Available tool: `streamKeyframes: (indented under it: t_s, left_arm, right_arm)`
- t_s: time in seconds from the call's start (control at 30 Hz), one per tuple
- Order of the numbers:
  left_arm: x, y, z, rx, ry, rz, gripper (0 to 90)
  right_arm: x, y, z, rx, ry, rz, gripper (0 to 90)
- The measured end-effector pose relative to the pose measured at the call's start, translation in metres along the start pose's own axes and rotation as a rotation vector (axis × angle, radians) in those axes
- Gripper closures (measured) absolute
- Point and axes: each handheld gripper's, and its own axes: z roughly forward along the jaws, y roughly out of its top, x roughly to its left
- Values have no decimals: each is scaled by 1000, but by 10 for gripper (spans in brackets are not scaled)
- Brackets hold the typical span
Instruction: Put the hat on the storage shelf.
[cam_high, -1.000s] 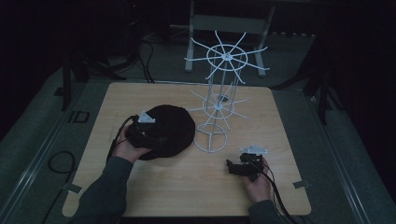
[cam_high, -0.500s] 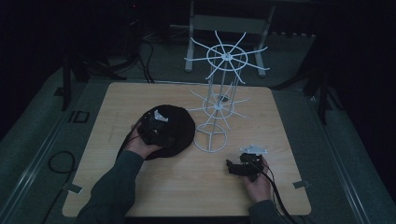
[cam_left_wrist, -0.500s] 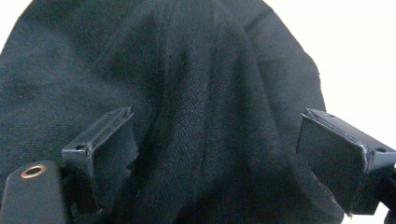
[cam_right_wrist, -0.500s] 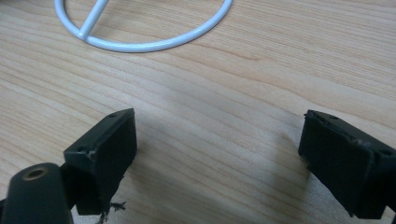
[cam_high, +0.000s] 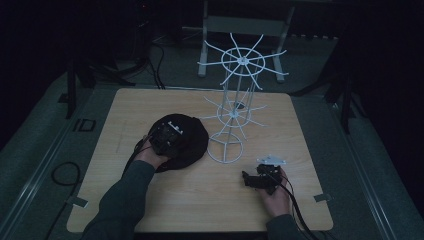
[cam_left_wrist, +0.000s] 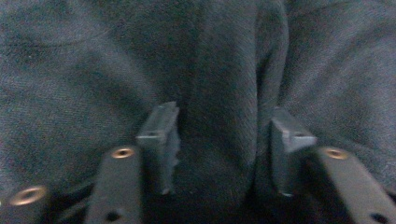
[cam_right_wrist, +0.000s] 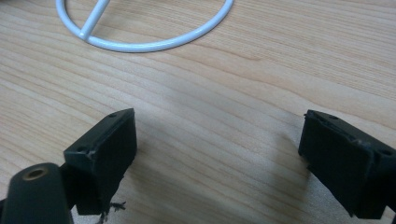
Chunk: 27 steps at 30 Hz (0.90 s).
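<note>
The left claw (cam_left_wrist: 217, 140) is pressing down into the black cloth (cam_high: 192, 137), which is lying on the surface (cam_high: 165, 200) beside the white rack (cam_high: 227, 130); its jaws have just been closing and are pinching a raised fold. The right claw (cam_right_wrist: 217, 154) is resting wide open, holding nothing. The thin fold may be slipping free on lifting, or the cloth snagging on the rack.

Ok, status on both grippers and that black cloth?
Left gripper closing on a fold of black cloth. Right gripper open, resting on table. White wire rack beside cloth.
</note>
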Motion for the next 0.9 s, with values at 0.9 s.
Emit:
streamKeyframes:
  t_s: [0.9]
  left_arm:
    - [20, -10, -48, -192, 23, -32, 843]
  right_arm:
    - [0, 0, 0, 0, 1, -5, 111]
